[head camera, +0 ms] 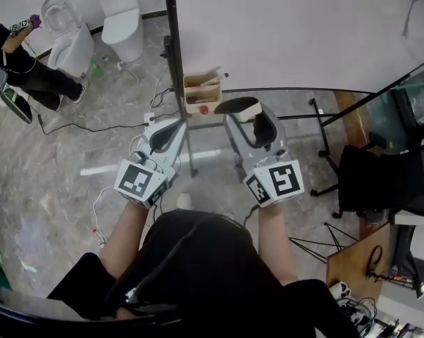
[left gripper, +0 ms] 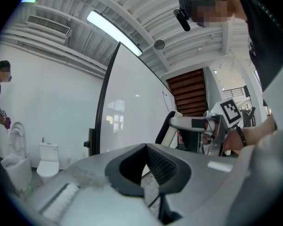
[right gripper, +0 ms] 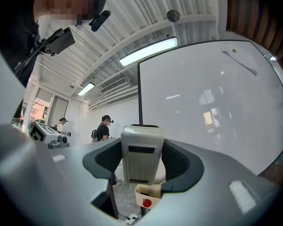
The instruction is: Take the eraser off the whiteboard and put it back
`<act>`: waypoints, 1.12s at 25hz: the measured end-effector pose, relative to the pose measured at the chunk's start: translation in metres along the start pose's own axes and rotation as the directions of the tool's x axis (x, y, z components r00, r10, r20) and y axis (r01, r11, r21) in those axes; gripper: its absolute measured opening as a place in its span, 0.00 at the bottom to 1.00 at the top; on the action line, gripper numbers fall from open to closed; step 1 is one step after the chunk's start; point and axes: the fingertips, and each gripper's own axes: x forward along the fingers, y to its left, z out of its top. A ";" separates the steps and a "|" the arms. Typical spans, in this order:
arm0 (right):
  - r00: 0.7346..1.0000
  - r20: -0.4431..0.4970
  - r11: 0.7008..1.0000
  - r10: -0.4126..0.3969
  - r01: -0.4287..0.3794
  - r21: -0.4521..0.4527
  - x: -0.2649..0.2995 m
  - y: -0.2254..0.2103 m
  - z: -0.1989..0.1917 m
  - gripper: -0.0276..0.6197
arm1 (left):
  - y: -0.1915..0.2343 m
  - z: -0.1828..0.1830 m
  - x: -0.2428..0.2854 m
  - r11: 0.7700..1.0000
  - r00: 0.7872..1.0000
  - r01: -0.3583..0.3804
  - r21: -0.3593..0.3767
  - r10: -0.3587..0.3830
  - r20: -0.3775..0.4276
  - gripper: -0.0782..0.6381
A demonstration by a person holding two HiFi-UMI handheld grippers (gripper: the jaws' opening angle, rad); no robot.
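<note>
The right gripper's (right gripper: 142, 160) jaws are clamped on the eraser (right gripper: 141, 140), one dark pad against each of its long sides. It is a pale grey block standing upright between them, with a dark rectangular slot across its face and a strip of black felt along the far end. It is held near the lower left of the whiteboard (right gripper: 216, 107), above a small wooden box (right gripper: 148, 194) with something red in it. The left gripper (left gripper: 146, 149) is just beside it, jaws pressed together on nothing.
</note>
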 end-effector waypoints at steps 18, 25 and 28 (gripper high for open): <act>1.000 -0.005 0.999 0.025 -0.025 0.021 0.007 0.009 -0.006 0.45 | 0.008 0.006 -0.009 1.000 0.999 -0.024 -0.004 0.024 0.023 0.12; 1.000 -0.013 0.999 0.028 -0.027 0.022 0.012 0.013 -0.012 0.45 | 0.013 0.002 -0.014 0.999 0.999 -0.032 -0.011 0.032 0.015 0.12; 0.999 -0.018 0.999 0.028 -0.028 0.021 0.014 0.015 -0.015 0.46 | 0.018 -0.001 -0.016 0.999 0.999 -0.037 -0.016 0.038 0.011 0.12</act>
